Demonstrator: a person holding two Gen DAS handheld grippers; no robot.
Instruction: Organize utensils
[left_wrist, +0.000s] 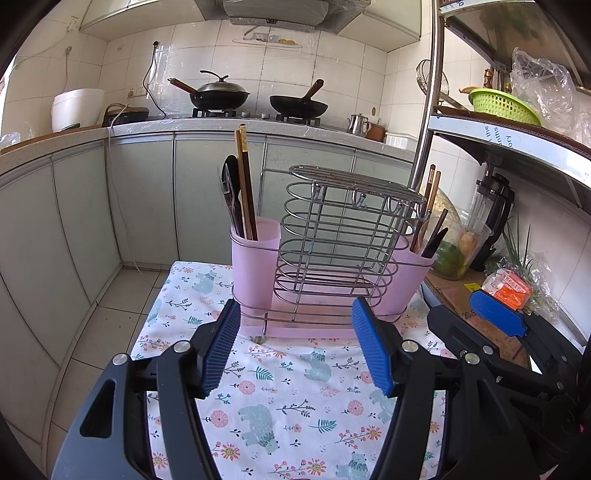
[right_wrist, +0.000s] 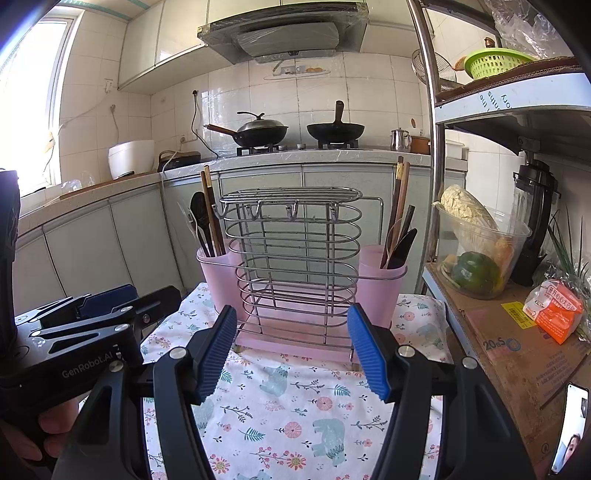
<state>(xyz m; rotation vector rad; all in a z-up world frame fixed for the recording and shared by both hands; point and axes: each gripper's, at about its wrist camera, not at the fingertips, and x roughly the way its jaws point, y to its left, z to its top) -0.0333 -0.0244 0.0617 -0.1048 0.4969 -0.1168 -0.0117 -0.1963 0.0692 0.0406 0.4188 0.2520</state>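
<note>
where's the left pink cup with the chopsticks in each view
Left wrist view: the left pink cup stands left of centre, above the left gripper, holding dark utensils.
Right wrist view: it sits left of centre, above the right gripper.
Shared landmark: the wire rack directly to its right.

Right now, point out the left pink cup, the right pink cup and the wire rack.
left pink cup (left_wrist: 255, 266), left wrist view, front wall.
right pink cup (right_wrist: 376, 291), right wrist view, front wall.
wire rack (right_wrist: 291, 194), right wrist view, top edge.
</note>
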